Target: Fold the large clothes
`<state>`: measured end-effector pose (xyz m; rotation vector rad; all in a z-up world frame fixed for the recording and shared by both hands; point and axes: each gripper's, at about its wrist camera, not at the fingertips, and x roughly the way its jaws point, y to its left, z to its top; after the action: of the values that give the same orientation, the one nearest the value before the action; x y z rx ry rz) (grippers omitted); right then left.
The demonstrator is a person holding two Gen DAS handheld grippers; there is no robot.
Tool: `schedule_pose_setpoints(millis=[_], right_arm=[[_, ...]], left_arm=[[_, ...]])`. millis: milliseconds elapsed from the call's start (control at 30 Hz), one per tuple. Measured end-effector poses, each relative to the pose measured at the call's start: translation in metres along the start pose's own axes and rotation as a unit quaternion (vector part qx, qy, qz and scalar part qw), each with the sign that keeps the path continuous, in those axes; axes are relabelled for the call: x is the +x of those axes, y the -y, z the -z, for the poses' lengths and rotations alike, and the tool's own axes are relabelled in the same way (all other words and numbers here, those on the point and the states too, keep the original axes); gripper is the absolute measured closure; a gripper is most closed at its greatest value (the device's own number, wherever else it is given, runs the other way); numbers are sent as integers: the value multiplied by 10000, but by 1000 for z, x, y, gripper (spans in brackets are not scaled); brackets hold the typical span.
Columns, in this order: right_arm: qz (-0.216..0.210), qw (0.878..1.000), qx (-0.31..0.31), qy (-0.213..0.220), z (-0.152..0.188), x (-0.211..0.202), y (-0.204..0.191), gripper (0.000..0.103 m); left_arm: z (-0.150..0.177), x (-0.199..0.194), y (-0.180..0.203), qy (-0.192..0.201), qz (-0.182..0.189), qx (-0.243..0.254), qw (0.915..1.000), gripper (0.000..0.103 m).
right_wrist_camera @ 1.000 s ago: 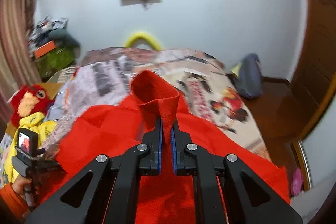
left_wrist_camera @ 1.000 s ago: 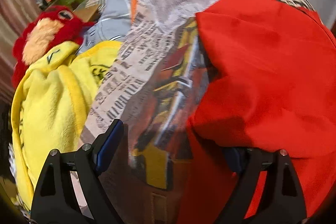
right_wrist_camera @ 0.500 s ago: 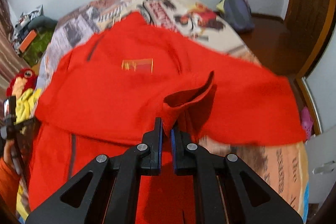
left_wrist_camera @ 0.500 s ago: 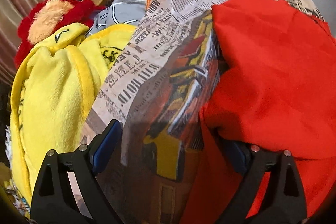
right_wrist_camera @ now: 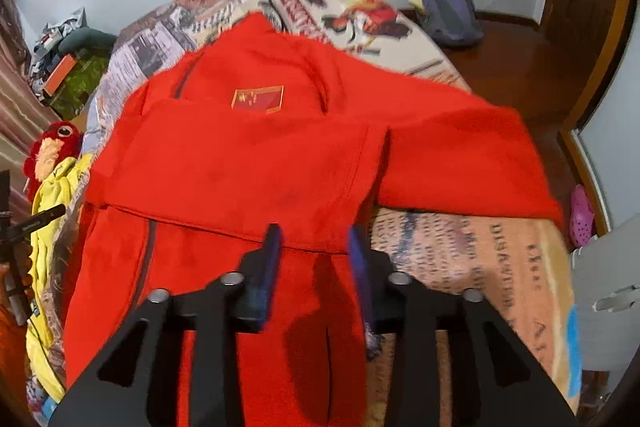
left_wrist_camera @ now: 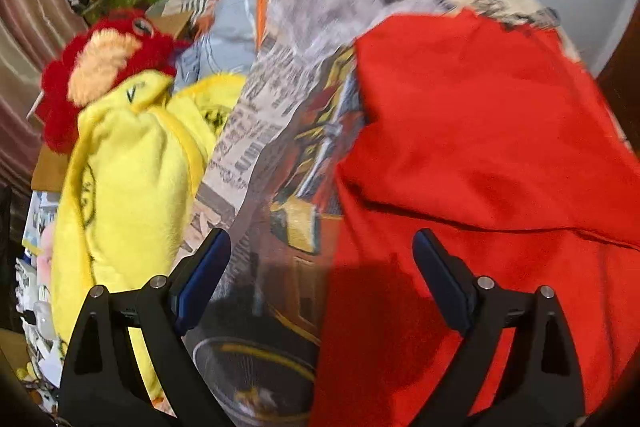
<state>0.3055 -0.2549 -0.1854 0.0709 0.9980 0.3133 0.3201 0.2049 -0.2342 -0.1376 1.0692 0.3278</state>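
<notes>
A large red jacket (right_wrist_camera: 248,163) with a flag patch (right_wrist_camera: 258,99) lies spread on the bed, one sleeve folded across its chest. My right gripper (right_wrist_camera: 314,243) is open and empty just above the folded sleeve's lower edge. The jacket's left side (left_wrist_camera: 480,147) fills the right half of the left wrist view. My left gripper (left_wrist_camera: 320,255) is open and empty, hovering over the jacket's left edge and the bedspread.
The bed has a newspaper-print bedspread (right_wrist_camera: 480,259). A yellow blanket (left_wrist_camera: 132,167) and a red plush toy (left_wrist_camera: 108,67) lie along its left side. A clutter pile (right_wrist_camera: 68,59) stands at the back left. A backpack (right_wrist_camera: 448,11) and wooden floor (right_wrist_camera: 528,75) are on the right.
My right gripper lowered the sleeve onto the jacket and let it go; its jaws are now open. My left gripper stayed open and drew back slightly from the jacket's edge.
</notes>
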Motion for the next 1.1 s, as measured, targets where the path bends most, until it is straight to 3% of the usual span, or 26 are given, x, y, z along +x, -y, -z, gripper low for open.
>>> schedule_pose_setpoints(millis=[167,367,533,700,867,967,1100], right_arm=[[183,9980,-50,598,-5,-45,4,44],[392,9906,17,1313,-14,-92,18,22],[528,9868,135,1524,-16,-102,39,19],[763,9889,512,1171,-15,-73,71,18],[616,9887,1258,542,-7,-25,116,18],[367,9834,1761,249,-4,-3,139,18],[-198,9631,2684,-13,0,24,173,18]], left_arm=[[-8,-50,26,463,233,250,9983,10],[-18,-107,69,1029,688,580,9906,10],[-23,-131,111,1300,1099,808,9821,10],[-22,-127,152,1382,1322,970,9767,10],[-16,-98,178,1105,1420,1102,9775,10],[-11,-77,185,916,1431,1140,9788,10],[-8,-56,184,737,1458,1091,9805,10]])
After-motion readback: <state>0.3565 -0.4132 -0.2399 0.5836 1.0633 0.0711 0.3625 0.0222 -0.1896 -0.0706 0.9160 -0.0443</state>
